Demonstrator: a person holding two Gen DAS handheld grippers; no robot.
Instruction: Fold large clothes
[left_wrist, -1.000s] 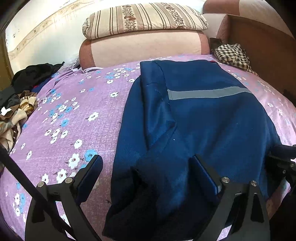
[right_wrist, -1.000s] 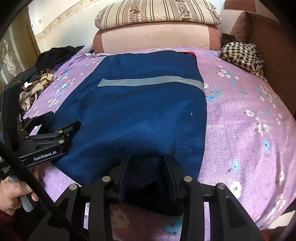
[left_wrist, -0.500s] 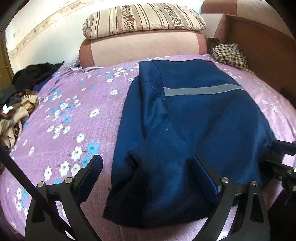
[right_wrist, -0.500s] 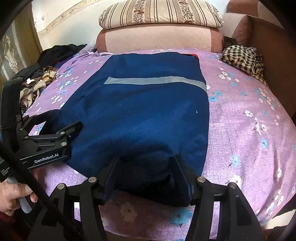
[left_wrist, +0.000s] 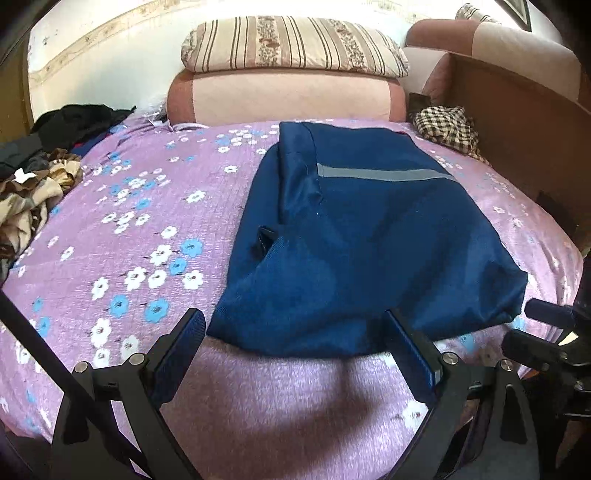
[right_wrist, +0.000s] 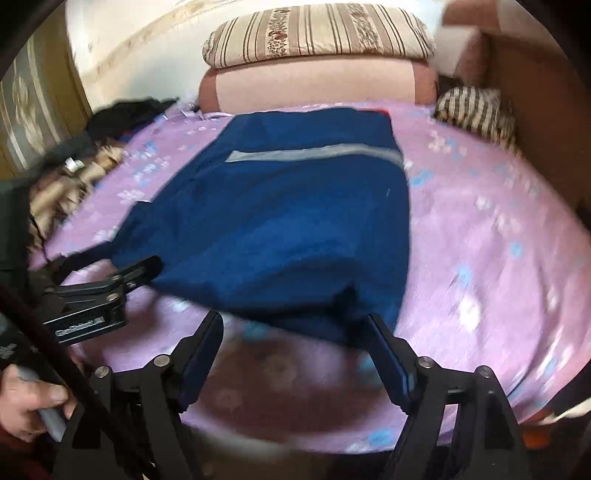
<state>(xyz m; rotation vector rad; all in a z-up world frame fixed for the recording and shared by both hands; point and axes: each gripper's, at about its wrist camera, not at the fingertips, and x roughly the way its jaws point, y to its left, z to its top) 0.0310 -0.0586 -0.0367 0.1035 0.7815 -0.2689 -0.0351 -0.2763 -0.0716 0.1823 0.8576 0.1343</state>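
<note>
Jaws released on left gripper (left_wrist: 295, 343) and right gripper (right_wrist: 295, 343); jacket (left_wrist: 369, 236) lower-centre on bed (left_wrist: 110, 229), right view blurred.

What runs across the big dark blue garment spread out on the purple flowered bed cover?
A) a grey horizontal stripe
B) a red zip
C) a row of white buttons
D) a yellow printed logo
A: a grey horizontal stripe crosses the far part of the big dark blue garment, which lies flat on the purple flowered bed cover; no buttons, red zip or yellow logo show on it.
</note>
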